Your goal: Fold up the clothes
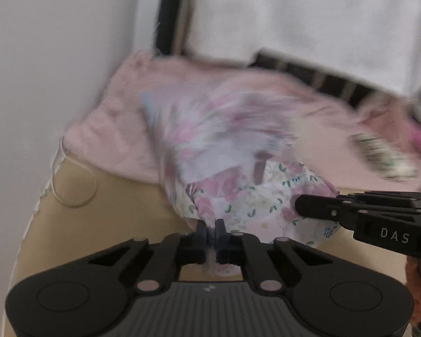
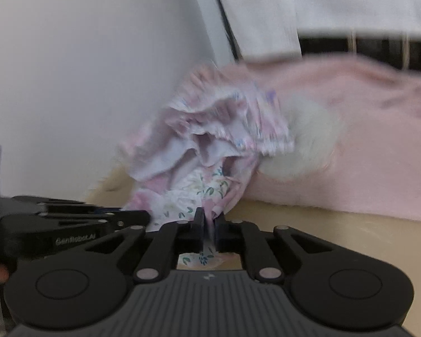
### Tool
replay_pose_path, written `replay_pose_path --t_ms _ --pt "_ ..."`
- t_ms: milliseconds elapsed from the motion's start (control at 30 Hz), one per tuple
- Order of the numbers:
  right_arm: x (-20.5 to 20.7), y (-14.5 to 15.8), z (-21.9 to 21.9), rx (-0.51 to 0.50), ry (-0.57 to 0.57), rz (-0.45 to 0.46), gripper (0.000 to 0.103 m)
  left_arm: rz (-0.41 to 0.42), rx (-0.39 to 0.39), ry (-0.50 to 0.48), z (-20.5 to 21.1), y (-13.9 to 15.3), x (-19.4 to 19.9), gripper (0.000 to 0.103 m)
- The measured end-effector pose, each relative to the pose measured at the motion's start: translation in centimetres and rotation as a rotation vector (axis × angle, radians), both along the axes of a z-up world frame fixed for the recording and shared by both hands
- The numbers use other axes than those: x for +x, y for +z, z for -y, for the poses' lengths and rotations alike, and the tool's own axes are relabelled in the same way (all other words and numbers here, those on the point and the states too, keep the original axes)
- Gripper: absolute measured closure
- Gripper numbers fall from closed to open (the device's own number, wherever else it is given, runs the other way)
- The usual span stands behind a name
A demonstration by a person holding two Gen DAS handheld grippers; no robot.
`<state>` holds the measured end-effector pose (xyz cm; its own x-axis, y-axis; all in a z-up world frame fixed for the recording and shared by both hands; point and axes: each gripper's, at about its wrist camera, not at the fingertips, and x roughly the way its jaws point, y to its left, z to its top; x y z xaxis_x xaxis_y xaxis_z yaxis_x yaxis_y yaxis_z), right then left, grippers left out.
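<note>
A small floral garment (image 1: 247, 196), white with pink and green print, hangs bunched between both grippers above a beige surface (image 1: 112, 210). My left gripper (image 1: 210, 229) is shut on its lower edge. My right gripper (image 2: 209, 219) is shut on another part of the same floral garment (image 2: 205, 154). In the left wrist view the right gripper (image 1: 300, 205) comes in from the right and touches the cloth. In the right wrist view the left gripper (image 2: 137, 219) comes in from the left, close beside the cloth. The upper garment is blurred by motion.
A pink fleece cloth (image 1: 120, 129) lies behind the garment, also in the right wrist view (image 2: 365, 140), with a white fluffy patch (image 2: 308, 140). A white wall (image 1: 56, 70) stands left. A white curtain (image 1: 322, 22) and dark railing (image 1: 322, 78) are behind. A patterned item (image 1: 384, 154) lies right.
</note>
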<state>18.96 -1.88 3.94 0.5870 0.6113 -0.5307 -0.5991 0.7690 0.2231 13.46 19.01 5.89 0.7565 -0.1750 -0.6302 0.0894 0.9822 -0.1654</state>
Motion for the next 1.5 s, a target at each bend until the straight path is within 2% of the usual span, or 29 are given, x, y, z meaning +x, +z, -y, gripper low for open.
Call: replay_pose_path --t_ms 100,200,300,367,400,433,500,533,600,667,733,767,800,833,867,900,967,1033,1067,1133,1167,1200,1233,1300,1333,1400,1433,1467,1500 --pt "-9.2 0.5 2.9 -0.067 0.046 0.151 0.097 0.094 0.004 -0.069 1.9 1.6 -9.2 0.099" --pt "-18.8 -0.9 5.7 -0.137 0.099 0.155 0.098 0.123 0.056 -0.093 4.7 -0.1 -17.2 0.096" --pt "-25.4 -3.0 7.0 -0.152 0.136 0.093 0.088 0.050 0.048 0.042 5.9 -2.7 -20.8 0.089" --pt "-28.4 -2.9 7.8 -0.119 0.169 0.059 0.067 0.071 0.034 0.143 5.9 -2.5 -23.1 0.085" --pt "-29.5 -2.1 8.6 -0.099 0.167 0.093 0.061 0.097 0.026 0.189 5.8 -1.9 -24.3 0.074" --pt "-30.5 -1.1 9.6 -0.077 0.157 0.148 0.049 0.127 0.017 0.203 6.0 -1.2 -25.1 0.049" --pt "-29.8 1.0 11.3 -0.085 0.058 0.238 0.036 0.192 -0.002 0.208 6.5 0.3 -26.6 0.013" --pt "-28.3 1.7 12.2 -0.087 0.005 0.251 0.033 0.209 0.016 0.183 7.4 0.7 -26.5 0.011" --pt "-25.8 2.0 13.5 -0.055 -0.075 0.209 0.034 0.208 0.085 0.105 10.1 1.0 -25.4 0.011" --pt "-25.0 1.8 14.8 0.007 -0.163 0.147 0.046 0.163 0.190 -0.011 13.8 0.2 -23.5 0.011" --pt "-24.3 1.5 16.1 0.069 -0.250 0.086 0.046 0.136 0.364 -0.090 17.6 -1.6 -21.4 0.012" --pt "-23.9 1.4 16.8 0.100 -0.294 0.055 0.042 0.155 0.459 -0.049 18.8 -2.6 -20.7 0.016" --pt "-25.0 1.4 17.6 0.135 -0.301 0.037 0.040 0.184 0.549 0.011 19.8 -3.7 -20.2 0.035" --pt "-26.4 1.3 18.2 0.147 -0.301 0.028 0.039 0.217 0.598 0.068 20.1 -4.3 -20.2 0.074" --pt "-27.7 1.2 18.7 0.148 -0.304 0.021 0.039 0.231 0.594 0.111 19.7 -4.5 -20.4 0.096" --pt "-28.3 1.1 18.9 0.132 -0.300 0.022 0.039 0.239 0.511 0.168 18.3 -4.2 -21.3 0.099" --pt "-28.2 1.2 18.8 0.093 -0.290 0.036 0.039 0.252 0.296 0.293 14.7 -3.2 -23.6 0.101" --pt "-26.8 1.6 18.0 0.066 -0.281 0.061 0.038 0.335 0.109 0.495 10.5 -2.7 -27.0 0.099" --pt "-25.2 1.7 17.1 0.045 -0.269 0.080 0.032 0.384 0.024 0.612 8.4 -2.7 -29.2 0.099" --pt "-20.9 1.6 14.6 -0.006 -0.247 0.091 0.024 0.374 0.006 0.746 6.0 -3.3 -31.8 0.097" --pt "-18.6 1.3 13.3 -0.033 -0.243 0.068 0.023 0.360 0.009 0.805 4.8 -3.7 -32.9 0.094" --pt "-16.4 1.0 11.9 -0.061 -0.238 0.046 0.023 0.356 -0.023 0.855 3.9 -4.0 -33.8 0.080" --pt "-14.1 0.6 10.6 -0.089 -0.233 0.023 0.023 0.354 -0.066 0.902 3.1 -4.3 -34.8 0.056" --pt "-9.6 0.0 7.8 -0.144 -0.223 -0.023 0.023 0.348 -0.093 0.911 2.5 -4.6 -35.5 0.042" --pt "-7.8 -0.7 6.7 -0.153 -0.219 -0.069 0.024 0.345 -0.085 0.902 2.5 -4.6 -35.6 0.042" --pt "-5.9 -2.4 5.5 -0.158 -0.219 -0.146 0.045 0.335 -0.056 0.874 2.8 -4.4 -35.3 0.041" --pt "-6.1 -2.9 5.5 -0.165 -0.231 -0.136 0.052 0.332 -0.047 0.853 2.8 -4.2 -35.0 0.040" --pt "-6.8 -3.1 5.8 -0.174 -0.248 -0.106 0.071 0.320 -0.037 0.837 2.9 -4.1 -34.7 0.040" --pt "-8.2 -3.1 7.2 -0.169 -0.284 -0.092 0.082 0.304 -0.038 0.815 2.9 -4.0 -34.1 0.040"
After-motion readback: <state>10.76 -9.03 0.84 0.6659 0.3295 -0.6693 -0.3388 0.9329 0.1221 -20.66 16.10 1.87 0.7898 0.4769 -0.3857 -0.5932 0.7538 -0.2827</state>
